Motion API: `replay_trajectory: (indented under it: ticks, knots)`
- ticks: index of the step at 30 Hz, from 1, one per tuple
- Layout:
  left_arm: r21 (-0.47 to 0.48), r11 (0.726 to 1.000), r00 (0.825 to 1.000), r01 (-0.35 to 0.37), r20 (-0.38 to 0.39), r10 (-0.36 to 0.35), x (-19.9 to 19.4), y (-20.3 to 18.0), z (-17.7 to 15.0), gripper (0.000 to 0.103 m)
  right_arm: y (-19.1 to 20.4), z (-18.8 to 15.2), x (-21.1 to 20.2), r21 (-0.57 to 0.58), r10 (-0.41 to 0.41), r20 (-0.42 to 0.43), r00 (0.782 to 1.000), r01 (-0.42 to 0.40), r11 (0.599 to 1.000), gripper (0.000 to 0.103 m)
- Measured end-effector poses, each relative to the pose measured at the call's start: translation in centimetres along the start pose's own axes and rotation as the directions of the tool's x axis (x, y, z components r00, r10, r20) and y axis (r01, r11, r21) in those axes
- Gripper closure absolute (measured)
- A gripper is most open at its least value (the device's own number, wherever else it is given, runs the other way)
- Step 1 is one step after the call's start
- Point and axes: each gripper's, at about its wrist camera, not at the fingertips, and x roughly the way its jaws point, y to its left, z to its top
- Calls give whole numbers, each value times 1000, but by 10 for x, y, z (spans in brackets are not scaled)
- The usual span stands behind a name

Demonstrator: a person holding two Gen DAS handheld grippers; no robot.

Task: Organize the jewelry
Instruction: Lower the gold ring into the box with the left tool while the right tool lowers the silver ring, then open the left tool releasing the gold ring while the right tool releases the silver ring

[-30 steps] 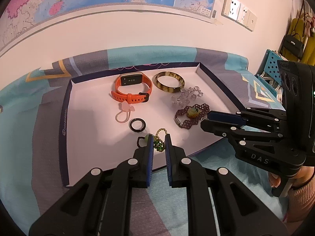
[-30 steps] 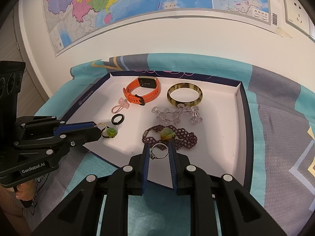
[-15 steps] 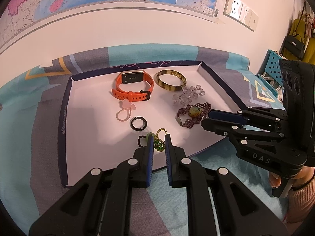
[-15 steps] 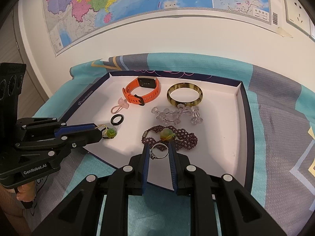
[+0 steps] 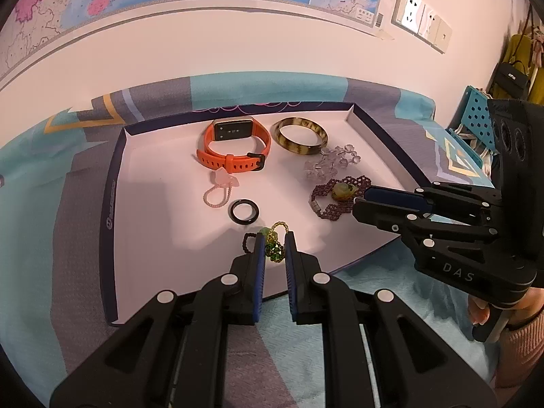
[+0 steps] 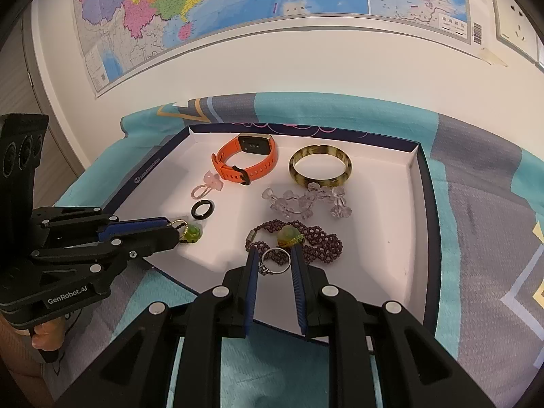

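A white tray [image 5: 153, 224] with a dark rim lies on a patterned cloth and holds the jewelry. My left gripper [image 5: 274, 239] is shut on a green bead charm [image 5: 274, 246] with a gold loop, just above the tray's near edge; it also shows in the right wrist view [image 6: 192, 233]. My right gripper [image 6: 274, 255] is shut on a silver ring [image 6: 273, 261], right in front of a purple beaded bracelet [image 6: 319, 239]. In the tray lie an orange watch [image 5: 234, 151], a mottled bangle [image 5: 301, 136], clear beads [image 5: 328, 165], a black ring [image 5: 244, 212] and a pink charm [image 5: 219, 188].
The tray's raised rim [image 6: 423, 210] runs along all sides. The wall with a map [image 6: 238, 3] stands close behind the table. A blue perforated basket [image 5: 479, 119] and hanging bags [image 5: 513, 64] are at the far right.
Both grippers have barely moved; the left one has drawn back slightly with the green charm. Both grips are unchanged.
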Motion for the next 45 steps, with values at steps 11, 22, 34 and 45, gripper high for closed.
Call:
replay_trajectory:
  ticks: [11, 22, 34, 45]
  knots:
    - [-5, 1000, 1000, -12, -13, 12, 6, 2, 0, 91, 1, 3, 4, -6, -7, -11, 1000, 6, 1000, 85]
    - [-16, 1000, 999, -24, -25, 24, 12, 6, 2, 90, 3, 3, 11, -12, -16, -28, 999, 16, 1000, 85]
    - [-25, 999, 999, -42, -19, 41, 14, 10, 2, 79, 3, 2, 13, -1, -32, -24, 999, 32, 999, 84]
    - [-17, 998, 996, -60, 72, 61, -17, 4, -11, 18, 3, -10, -27, 34, -46, 67, 997, 44, 998, 47]
